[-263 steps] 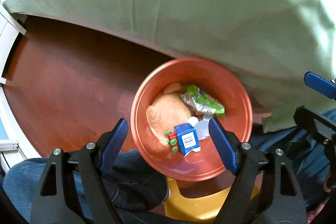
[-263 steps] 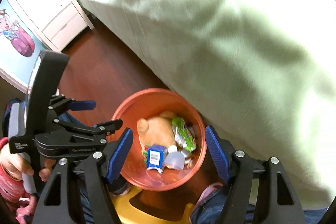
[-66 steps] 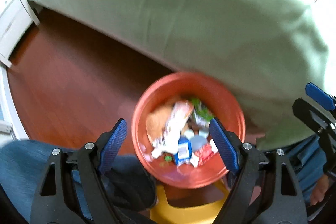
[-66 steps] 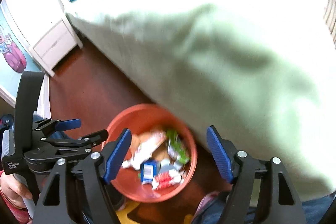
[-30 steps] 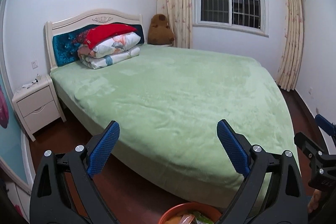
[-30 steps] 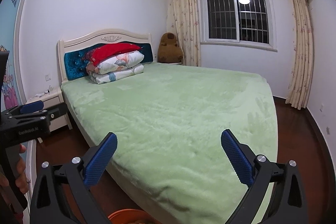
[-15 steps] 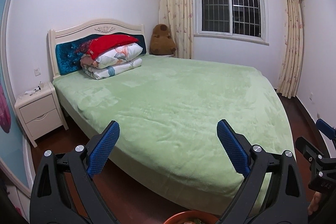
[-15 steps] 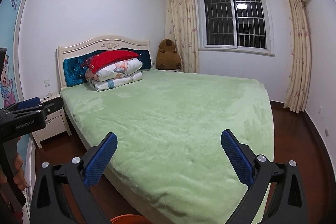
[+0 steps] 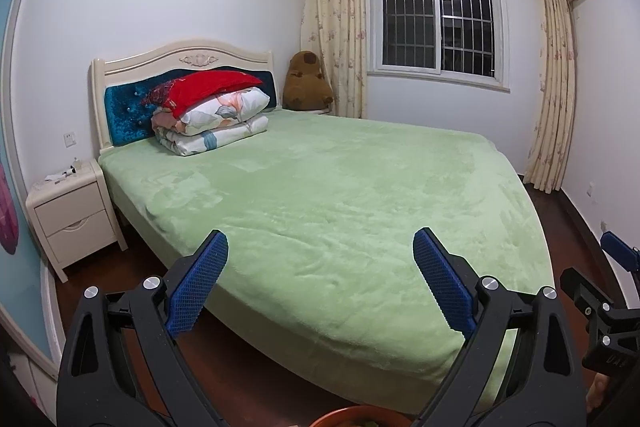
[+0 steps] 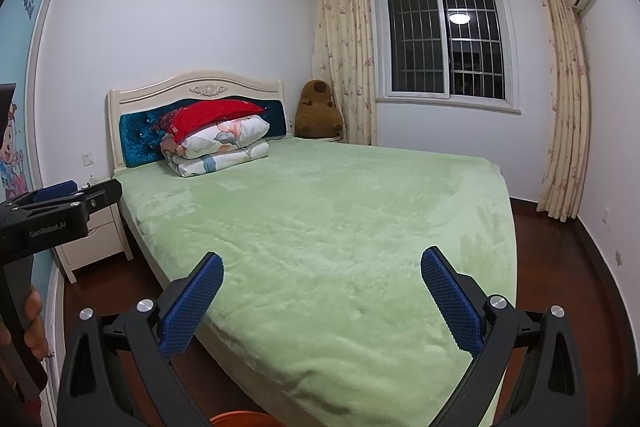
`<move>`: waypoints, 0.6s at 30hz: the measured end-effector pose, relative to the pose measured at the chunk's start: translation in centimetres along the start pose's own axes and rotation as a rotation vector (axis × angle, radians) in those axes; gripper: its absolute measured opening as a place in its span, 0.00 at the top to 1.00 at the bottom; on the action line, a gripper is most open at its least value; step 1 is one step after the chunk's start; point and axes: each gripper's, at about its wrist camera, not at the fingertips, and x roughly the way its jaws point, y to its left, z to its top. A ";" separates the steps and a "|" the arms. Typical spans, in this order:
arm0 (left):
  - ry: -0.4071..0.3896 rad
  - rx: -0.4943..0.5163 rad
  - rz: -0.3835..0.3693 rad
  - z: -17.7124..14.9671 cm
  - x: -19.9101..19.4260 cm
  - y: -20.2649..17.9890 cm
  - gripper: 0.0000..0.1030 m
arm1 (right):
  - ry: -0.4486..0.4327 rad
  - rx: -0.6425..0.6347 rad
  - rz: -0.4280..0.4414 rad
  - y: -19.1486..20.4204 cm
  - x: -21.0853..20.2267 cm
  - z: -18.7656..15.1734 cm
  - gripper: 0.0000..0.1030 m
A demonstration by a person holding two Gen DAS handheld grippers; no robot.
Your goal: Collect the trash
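My left gripper [image 9: 320, 247] is open with nothing between its blue pads, held level over the near edge of the green bed [image 9: 340, 187]. My right gripper [image 10: 322, 267] is also open and holds nothing. Only the rim of the orange bin [image 9: 356, 420] shows at the bottom of the left wrist view, with a bit of trash inside; the same orange bin [image 10: 240, 419] peeks in at the bottom of the right wrist view. The right wrist view catches the left gripper's body [image 10: 48, 215] at the left edge, held by a hand [image 10: 34, 323].
Folded quilts and a red pillow [image 9: 208, 115] lie by the headboard. A white nightstand [image 9: 72, 215] stands left of the bed, a brown plush toy [image 9: 308, 83] in the far corner. Curtains [image 9: 554, 87] flank a barred window. Dark wooden floor [image 10: 560, 267] runs right of the bed.
Both grippers have tilted up from looking down into the orange bin to facing across the bed. Since half a second ago the view has shifted only slightly upward. Both stay open.
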 end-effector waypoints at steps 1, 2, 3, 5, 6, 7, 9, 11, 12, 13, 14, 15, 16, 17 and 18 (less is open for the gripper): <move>-0.001 -0.001 0.000 0.0 0.0 0.0 0.11 | -0.001 0.001 0.000 0.0 0.0 0.0 0.05; -0.003 -0.002 0.001 0.1 -0.1 0.1 0.11 | -0.001 0.001 0.001 0.0 -0.1 0.0 0.05; -0.004 -0.001 0.001 -0.1 -0.1 0.1 0.11 | -0.002 0.000 0.001 0.0 -0.1 0.0 0.05; -0.005 -0.001 0.002 -0.1 -0.2 0.1 0.11 | -0.004 -0.001 -0.003 0.0 -0.1 0.0 0.05; -0.006 -0.001 0.001 -0.1 -0.2 0.1 0.11 | -0.005 -0.001 -0.004 -0.1 -0.1 0.0 0.05; -0.005 -0.001 0.003 -0.2 -0.2 0.0 0.11 | -0.005 0.000 -0.004 -0.1 -0.2 0.0 0.05; -0.010 -0.003 0.002 -0.2 -0.4 0.0 0.11 | -0.006 0.000 -0.005 0.0 -0.3 0.1 0.05; -0.014 -0.002 0.000 -0.2 -0.4 -0.1 0.11 | -0.006 -0.003 -0.007 0.0 -0.3 0.1 0.05; -0.014 -0.001 0.002 -0.1 -0.4 -0.1 0.11 | -0.006 -0.004 -0.006 0.0 -0.3 0.1 0.05; -0.015 -0.001 0.002 -0.1 -0.4 -0.1 0.11 | -0.006 -0.004 -0.006 0.1 -0.4 0.1 0.05; -0.016 0.000 0.000 -0.2 -0.5 -0.2 0.11 | -0.006 -0.005 -0.007 0.2 -0.4 0.2 0.05; -0.016 0.001 -0.001 -0.2 -0.6 -0.2 0.11 | -0.007 -0.005 -0.007 0.1 -0.4 0.2 0.05; -0.016 0.000 -0.002 -0.1 -0.6 -0.2 0.11 | -0.006 -0.005 -0.007 0.2 -0.4 0.2 0.05; -0.016 -0.001 -0.003 0.0 -0.6 -0.2 0.11 | -0.005 -0.004 -0.006 0.2 -0.4 0.2 0.05; -0.016 0.001 -0.003 0.0 -0.6 -0.2 0.11 | -0.004 -0.004 -0.005 0.1 -0.4 0.2 0.05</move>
